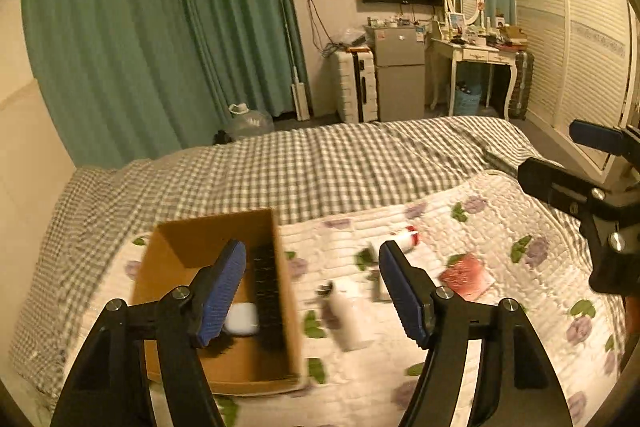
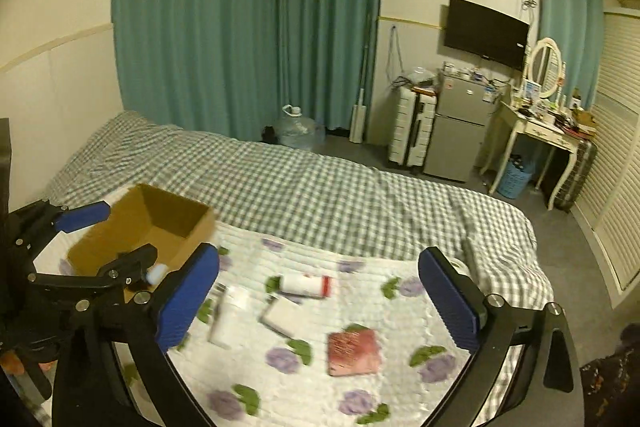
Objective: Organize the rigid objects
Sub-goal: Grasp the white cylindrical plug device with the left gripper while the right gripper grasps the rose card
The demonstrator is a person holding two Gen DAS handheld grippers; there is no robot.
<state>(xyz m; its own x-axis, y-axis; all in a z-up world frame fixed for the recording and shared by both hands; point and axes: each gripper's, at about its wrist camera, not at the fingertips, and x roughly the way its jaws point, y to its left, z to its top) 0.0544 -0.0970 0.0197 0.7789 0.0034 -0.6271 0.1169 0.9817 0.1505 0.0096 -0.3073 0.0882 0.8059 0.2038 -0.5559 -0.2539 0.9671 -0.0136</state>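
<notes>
Both grippers hung spread and empty over the floral quilt [image 2: 400, 311].
The cardboard box [image 1: 168, 267] sat at the quilt's left, holding a dark block and a white case [image 1: 242, 319]; a white bottle [image 1: 350, 315], red-capped tube [image 2: 306, 285] and red packet [image 2: 352, 353] lay blurred beside it.

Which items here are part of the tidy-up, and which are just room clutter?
Job: brown cardboard box holding a white rounded case and black ridged object; white plastic bottle, red-capped white bottle, white flat box, red square packet.

Clutter: black wall TV, grey mini fridge, clear water jug.
</notes>
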